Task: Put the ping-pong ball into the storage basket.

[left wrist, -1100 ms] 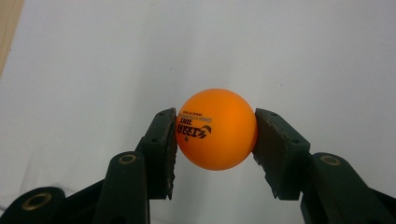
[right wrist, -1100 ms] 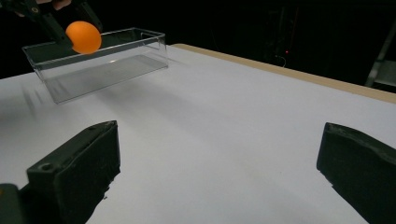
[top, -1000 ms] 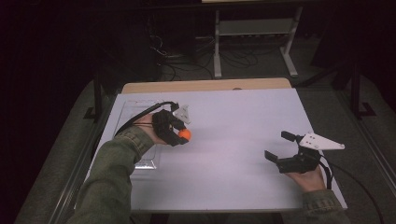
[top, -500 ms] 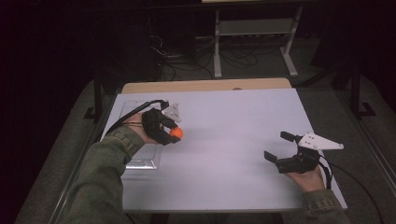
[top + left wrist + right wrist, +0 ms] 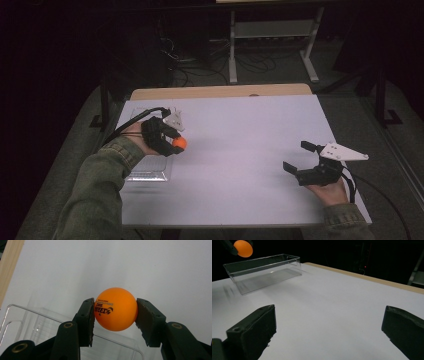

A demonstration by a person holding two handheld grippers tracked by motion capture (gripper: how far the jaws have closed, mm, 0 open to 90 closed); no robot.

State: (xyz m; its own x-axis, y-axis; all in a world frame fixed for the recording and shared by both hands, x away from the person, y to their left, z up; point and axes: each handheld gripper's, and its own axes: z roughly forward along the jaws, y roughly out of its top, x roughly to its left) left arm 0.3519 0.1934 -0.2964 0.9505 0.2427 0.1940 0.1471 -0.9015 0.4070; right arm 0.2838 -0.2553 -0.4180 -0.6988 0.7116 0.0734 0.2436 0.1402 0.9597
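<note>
An orange table-tennis ball point(image 5: 178, 143) with black print is pinched between the pads of my left gripper point(image 5: 172, 142), held above the white table point(image 5: 240, 130) near its left side. In the left gripper view the ball point(image 5: 115, 309) sits squarely between both pads point(image 5: 87, 320), and the clear plastic box point(image 5: 37, 322) lies just below and behind it. The box point(image 5: 150, 172) is under my left wrist and looks empty. My right gripper point(image 5: 296, 156) rests open at the table's right front with nothing between its fingers point(image 5: 257, 327).
The right gripper view has the clear box point(image 5: 262, 272) far across the white surface, with the ball point(image 5: 243, 248) above it. A wooden strip point(image 5: 220, 91) runs along the table's far edge. Beyond it are a dark floor, cables and a metal stand point(image 5: 270, 30).
My left gripper has carried the ball a little to the left, toward the clear box. The right gripper has stayed where it was.
</note>
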